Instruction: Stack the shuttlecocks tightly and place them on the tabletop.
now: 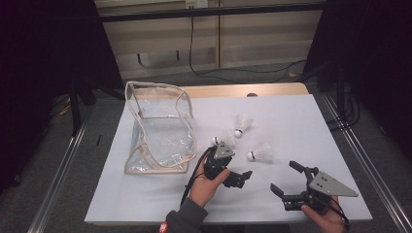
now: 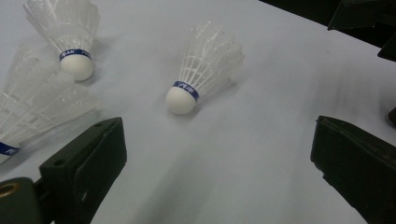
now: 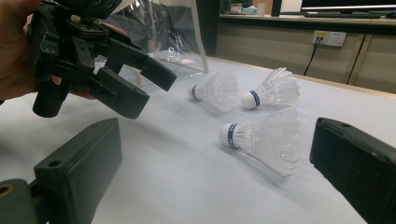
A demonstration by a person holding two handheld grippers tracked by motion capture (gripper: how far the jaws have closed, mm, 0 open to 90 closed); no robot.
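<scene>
High view: three shuttlecocks [image 1: 260, 153], one clear bag [image 1: 160, 128]; left claw [image 1: 241, 178] and right claw [image 1: 286, 180] both apart.

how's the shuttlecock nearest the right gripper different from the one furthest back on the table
The nearest shuttlecock lies with its cork pointing left, close to the open left gripper and right gripper; the far shuttlecock lies farther back, cork aimed down toward the person. The near one lies apart from the others; the far one is close to a third shuttlecock. Both are white with a blue band and lie on their sides.
</scene>
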